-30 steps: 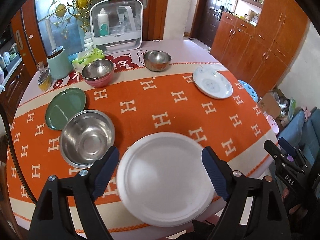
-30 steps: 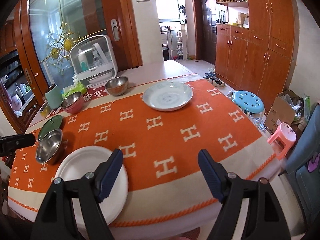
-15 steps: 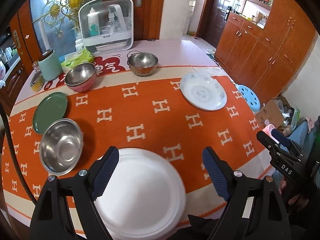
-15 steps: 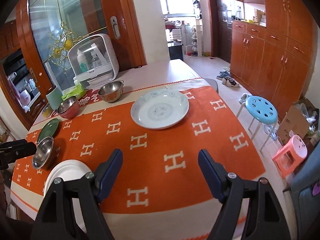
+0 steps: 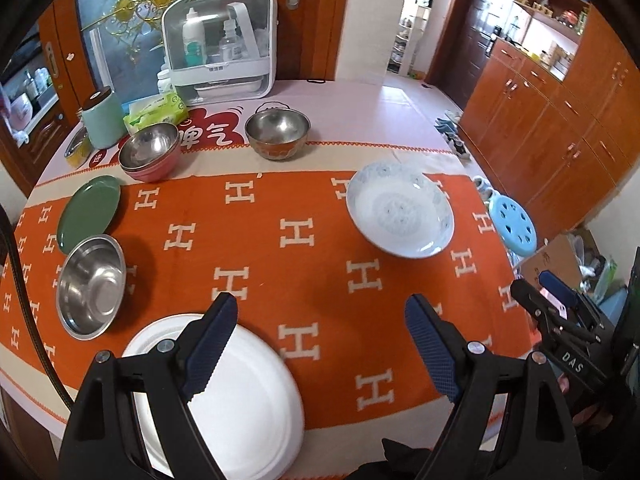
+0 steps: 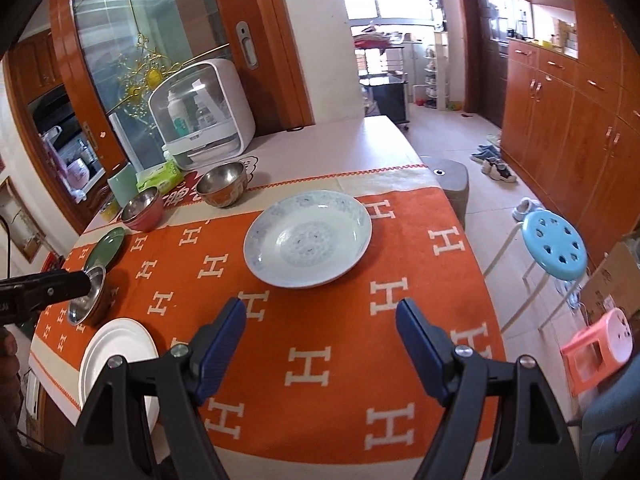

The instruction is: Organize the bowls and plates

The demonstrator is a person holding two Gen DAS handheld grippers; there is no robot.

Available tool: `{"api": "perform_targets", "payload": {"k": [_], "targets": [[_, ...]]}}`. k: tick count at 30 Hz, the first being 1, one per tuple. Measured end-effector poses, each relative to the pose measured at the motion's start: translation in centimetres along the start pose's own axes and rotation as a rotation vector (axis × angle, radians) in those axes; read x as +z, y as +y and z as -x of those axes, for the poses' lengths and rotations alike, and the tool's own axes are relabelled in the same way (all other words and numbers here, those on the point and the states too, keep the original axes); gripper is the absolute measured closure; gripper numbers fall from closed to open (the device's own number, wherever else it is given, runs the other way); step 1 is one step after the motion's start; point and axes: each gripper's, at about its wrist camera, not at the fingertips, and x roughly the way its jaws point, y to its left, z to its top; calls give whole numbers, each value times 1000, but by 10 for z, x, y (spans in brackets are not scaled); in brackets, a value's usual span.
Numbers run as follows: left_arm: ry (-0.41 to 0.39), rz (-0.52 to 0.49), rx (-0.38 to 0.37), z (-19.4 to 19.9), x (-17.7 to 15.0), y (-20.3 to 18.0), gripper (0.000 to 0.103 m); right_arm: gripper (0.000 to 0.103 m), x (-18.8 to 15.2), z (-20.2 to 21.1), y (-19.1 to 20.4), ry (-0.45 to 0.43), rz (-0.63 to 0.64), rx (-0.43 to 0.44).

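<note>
We see a long table (image 5: 360,108) covered by an orange cloth (image 5: 304,280) patterned with white H shapes. At its far end stands a white storage box with a clear front (image 5: 220,48) holding bottles.

Largest of the dishes is a plain white plate (image 5: 248,412) at the near edge, partly under the left finger of the left tongs (image 5: 320,344). A blue-patterned white plate (image 6: 308,240) lies well apart from it, toward the right side of the cloth, just beyond the right tongs (image 6: 320,340). A green plate (image 5: 89,212) lies at the left edge of the cloth, and a steel bowl (image 5: 91,286) sits just in front of it, its rim overlapping the green plate.

At the far border of the cloth, a steel bowl with a pink outside (image 5: 150,152) stands to the left and a steel bowl with a bronze-coloured outside (image 5: 277,132) to its right, apart from each other. Behind the pink one are a green pack of wipes (image 5: 156,110) and a pale green canister (image 5: 103,120).

Both pairs of tongs hang over the cloth with their jaws spread wide and nothing between the blue pads. Beside the table on the floor stand a blue stool (image 6: 554,248) and a smaller pink stool (image 6: 604,344).
</note>
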Motion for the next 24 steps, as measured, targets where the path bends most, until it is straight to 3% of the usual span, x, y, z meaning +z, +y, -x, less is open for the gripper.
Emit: {"api": "perform_targets", "payload": {"k": [18,24], "targets": [[38,-24,45,-68,35,-50,18,25,21,-63,-51,21,-71,152],[49,29,43,-102,43,-49,18,25,21,-88,-59,3,-92,185]]}}
